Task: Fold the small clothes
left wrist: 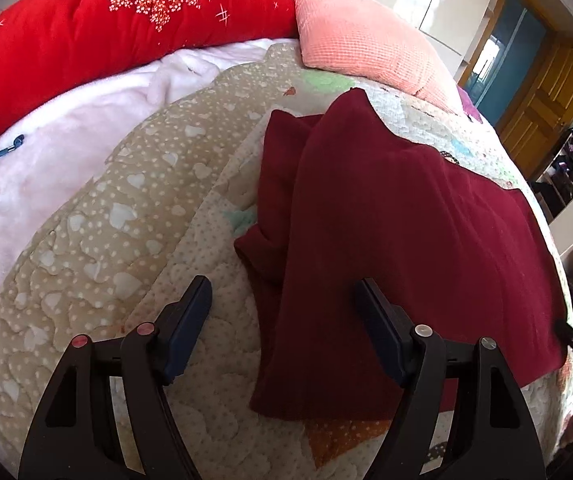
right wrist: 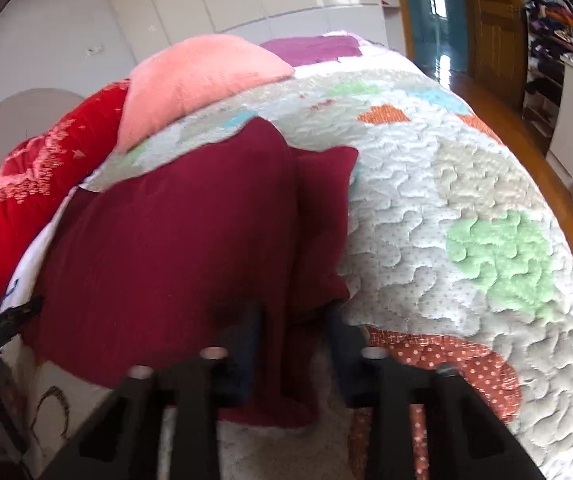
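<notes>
Dark maroon knit garment (left wrist: 386,240) spread flat on patchwork quilted bedspread (left wrist: 98,240), below salmon-pink waffle-textured pillow (left wrist: 362,40). Left gripper (left wrist: 282,300) wide open, empty, poised over garment's folded sleeve edge. Right gripper (right wrist: 294,320) partly open, garment's near edge lying between its fingers; grip unclear through blur.

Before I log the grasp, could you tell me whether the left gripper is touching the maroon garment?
Cannot tell. In the left wrist view the left gripper is open; its right finger overlaps the maroon garment, but contact is unclear.

garment (left wrist: 386,220) maroon | quilt (left wrist: 98,232) beige, white hearts | pillow (left wrist: 362,36) salmon-pink
</notes>
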Available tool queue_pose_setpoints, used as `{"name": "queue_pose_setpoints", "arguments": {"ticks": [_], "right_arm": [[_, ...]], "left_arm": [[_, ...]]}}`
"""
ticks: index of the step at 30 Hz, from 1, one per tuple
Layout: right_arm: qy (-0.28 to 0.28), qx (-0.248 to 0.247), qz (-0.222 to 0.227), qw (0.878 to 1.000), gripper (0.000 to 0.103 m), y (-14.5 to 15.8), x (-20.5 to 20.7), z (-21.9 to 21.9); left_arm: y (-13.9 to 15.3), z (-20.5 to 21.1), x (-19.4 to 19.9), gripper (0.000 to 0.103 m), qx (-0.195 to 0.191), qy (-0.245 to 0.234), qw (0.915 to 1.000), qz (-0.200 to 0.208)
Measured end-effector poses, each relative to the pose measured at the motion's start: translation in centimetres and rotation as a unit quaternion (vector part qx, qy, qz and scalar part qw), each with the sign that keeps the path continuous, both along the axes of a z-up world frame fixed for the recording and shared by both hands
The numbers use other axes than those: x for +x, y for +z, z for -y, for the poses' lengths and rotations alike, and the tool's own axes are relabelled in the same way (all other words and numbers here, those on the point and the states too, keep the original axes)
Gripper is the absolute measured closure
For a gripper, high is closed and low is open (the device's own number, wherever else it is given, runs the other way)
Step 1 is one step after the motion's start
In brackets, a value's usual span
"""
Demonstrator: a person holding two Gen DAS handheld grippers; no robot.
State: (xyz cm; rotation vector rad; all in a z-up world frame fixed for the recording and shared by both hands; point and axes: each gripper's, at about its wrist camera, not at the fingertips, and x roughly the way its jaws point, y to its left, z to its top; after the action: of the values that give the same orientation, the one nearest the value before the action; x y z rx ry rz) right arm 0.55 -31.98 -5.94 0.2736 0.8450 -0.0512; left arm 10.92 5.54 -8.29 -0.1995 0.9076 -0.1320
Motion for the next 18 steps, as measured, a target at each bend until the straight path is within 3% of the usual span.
{"name": "queue_pose_setpoints", "arguments": {"ticks": [4,8,12,18], "right_arm": [[0.02,-0.039,-0.011,0.999,0.087,-0.1,-0.3,-0.6],[0.001,-0.036,-0.015,0.999,0.086,-0.4,-0.3,-0.5],[-0.038,-0.024,0.018,0.999,0.058,1.4,-1.0,-0.3],[0.011,-0.011,0.039,0.999,0.058,3.1,1.4,-3.9]], "left_arm": [[-0.3,-0.3,0.4,0.024,-0.01,-0.003,0.9999,0.001],[-0.5,-0.6,0.4,0.024,-0.017,-0.008,0.9998,0.005],[-0.6,-0.6,0.5,0.023,-0.018,-0.011,0.9998,0.008],[-0.6,-0.6,0.5,0.023,-0.022,-0.012,0.9997,0.008]]}}
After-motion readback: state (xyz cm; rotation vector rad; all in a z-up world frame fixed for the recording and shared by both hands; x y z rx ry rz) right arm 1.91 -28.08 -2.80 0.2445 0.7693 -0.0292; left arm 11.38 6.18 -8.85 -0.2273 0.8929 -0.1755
